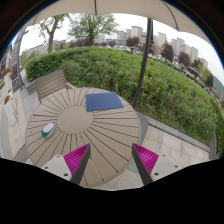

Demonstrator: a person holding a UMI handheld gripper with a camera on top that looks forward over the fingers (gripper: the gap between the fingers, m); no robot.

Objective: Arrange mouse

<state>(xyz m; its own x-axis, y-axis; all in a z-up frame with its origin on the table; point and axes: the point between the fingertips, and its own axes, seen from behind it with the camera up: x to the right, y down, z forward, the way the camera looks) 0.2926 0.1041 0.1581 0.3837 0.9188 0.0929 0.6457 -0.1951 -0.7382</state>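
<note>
A round slatted wooden table stands just ahead of my gripper. On it a blue mouse pad lies at the far side, right of the middle. A small teal and white object, probably the mouse, lies near the table's left edge. My fingers with their magenta pads stand wide apart above the table's near edge, with nothing between them. The gripper is well short of both the mouse and the pad.
A dark umbrella pole rises right of the table. A wooden chair stands at the table's far left. A green hedge runs behind, with city buildings beyond. Paved floor lies to the right.
</note>
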